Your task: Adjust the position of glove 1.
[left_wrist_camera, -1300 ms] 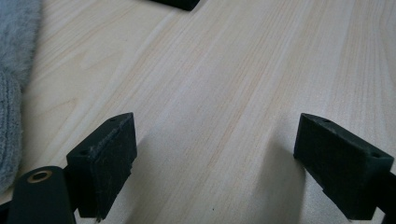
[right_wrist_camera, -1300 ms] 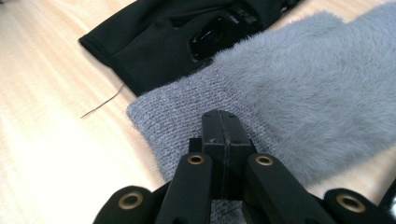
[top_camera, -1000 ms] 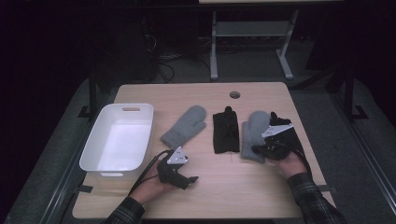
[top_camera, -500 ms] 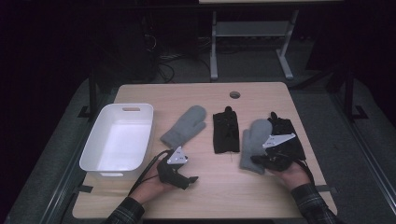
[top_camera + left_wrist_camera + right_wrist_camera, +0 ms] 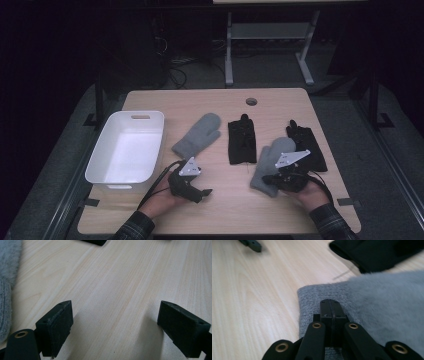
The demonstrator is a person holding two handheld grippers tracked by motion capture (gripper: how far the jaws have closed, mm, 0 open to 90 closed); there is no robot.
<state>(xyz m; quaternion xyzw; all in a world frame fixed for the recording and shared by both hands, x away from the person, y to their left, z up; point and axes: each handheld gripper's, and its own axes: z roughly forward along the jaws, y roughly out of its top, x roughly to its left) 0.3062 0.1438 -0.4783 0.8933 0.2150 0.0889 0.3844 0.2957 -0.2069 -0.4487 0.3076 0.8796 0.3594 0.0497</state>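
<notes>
Two grey mittens and two black gloves lie on the wooden table (image 5: pixel 220 210). The right grey mitten (image 5: pixel 274 152) partly overlaps one black glove (image 5: pixel 306 142). My right gripper (image 5: pixel 267 180) is shut on this mitten's knitted cuff, and in the right gripper view its jaws (image 5: pixel 329 303) meet over the grey mitten (image 5: pixel 387 300). The other grey mitten (image 5: pixel 197 135) and black glove (image 5: pixel 241 141) lie mid-table. Held low over bare wood near the front edge, my left gripper (image 5: pixel 205 192) is open. In the left gripper view its jaws (image 5: pixel 115 325) hold nothing, and a grey mitten (image 5: pixel 6 290) lies at the left.
A white empty tub (image 5: pixel 127 147) stands at the table's left side. A round cable hole (image 5: pixel 251 101) sits near the far edge. Bare wood runs along the front between my two hands. Beyond the table the floor is dark, with a metal stand.
My right gripper has moved toward the front edge, and the right grey mitten has slid with it off the black glove. The left gripper has stayed put.
</notes>
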